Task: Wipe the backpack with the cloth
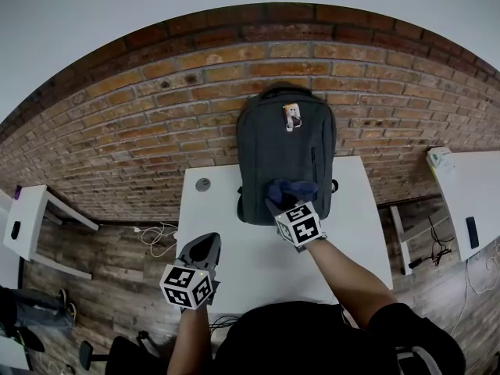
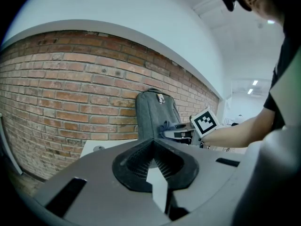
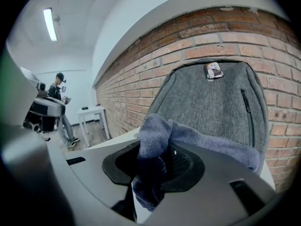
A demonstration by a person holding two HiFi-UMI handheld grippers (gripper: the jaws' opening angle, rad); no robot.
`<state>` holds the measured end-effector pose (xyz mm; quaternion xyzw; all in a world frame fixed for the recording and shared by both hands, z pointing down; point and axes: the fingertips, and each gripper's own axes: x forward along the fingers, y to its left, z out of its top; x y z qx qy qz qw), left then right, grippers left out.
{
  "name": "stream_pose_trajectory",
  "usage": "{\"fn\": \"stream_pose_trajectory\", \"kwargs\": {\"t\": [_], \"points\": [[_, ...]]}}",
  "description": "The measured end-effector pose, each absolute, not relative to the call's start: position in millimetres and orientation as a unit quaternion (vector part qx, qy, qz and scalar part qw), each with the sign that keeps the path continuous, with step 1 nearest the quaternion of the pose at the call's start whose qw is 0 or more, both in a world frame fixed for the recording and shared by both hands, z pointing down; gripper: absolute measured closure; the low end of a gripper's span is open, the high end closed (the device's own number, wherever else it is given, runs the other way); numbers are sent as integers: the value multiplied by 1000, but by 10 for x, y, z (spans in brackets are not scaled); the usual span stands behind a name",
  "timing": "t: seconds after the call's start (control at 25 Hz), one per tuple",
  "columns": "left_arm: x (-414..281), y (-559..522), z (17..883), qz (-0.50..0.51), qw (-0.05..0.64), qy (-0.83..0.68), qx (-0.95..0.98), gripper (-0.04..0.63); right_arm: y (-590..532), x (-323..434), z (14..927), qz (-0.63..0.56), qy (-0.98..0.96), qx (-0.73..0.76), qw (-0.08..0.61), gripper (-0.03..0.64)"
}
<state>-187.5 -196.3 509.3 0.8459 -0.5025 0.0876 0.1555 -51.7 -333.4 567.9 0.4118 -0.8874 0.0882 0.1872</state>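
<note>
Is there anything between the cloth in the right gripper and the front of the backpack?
Nothing visible. The right gripper is shut on the cloth, which hangs directly before the grey front of the backpack, low down, with no object between them. Whether the cloth already touches the fabric cannot be told.

Matt grey woven backpack (image 1: 275,151), fuzzy blue cloth (image 1: 290,190), rough brick wall (image 1: 141,116)

Soft, even indoor light, with no hard shadows. The white desk (image 1: 234,241) is bright but not clipped. All three views have heavy fisheye: the brick wall (image 1: 141,116) courses bow into arcs, and both gripper views have black vignette in the corners. The ceiling strip light (image 3: 49,25) blooms slightly. The nearest foreground is soft, while the backpack (image 3: 211,107) weave is sharp.
</note>
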Motion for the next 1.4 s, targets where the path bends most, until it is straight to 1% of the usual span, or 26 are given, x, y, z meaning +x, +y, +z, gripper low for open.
{"fn": "stream_pose_trajectory", "kwargs": {"t": [0.48, 0.92, 1.2, 1.4], "points": [[-1867, -2012, 5118, 86, 158, -496, 850, 604, -3038, -545, 5982, 75, -892, 398, 202, 506], [-1918, -2051, 5126, 82, 156, -502, 846, 604, -2813, -613, 6508, 92, -890, 361, 262, 505], [-1949, -2027, 5152, 84, 159, -504, 845, 604, -2669, -703, 6909, 116, -878, 344, 312, 505], [-2015, -2020, 5153, 82, 159, -509, 842, 604, -2614, -719, 6947, 124, -869, 349, 328, 505]]}}
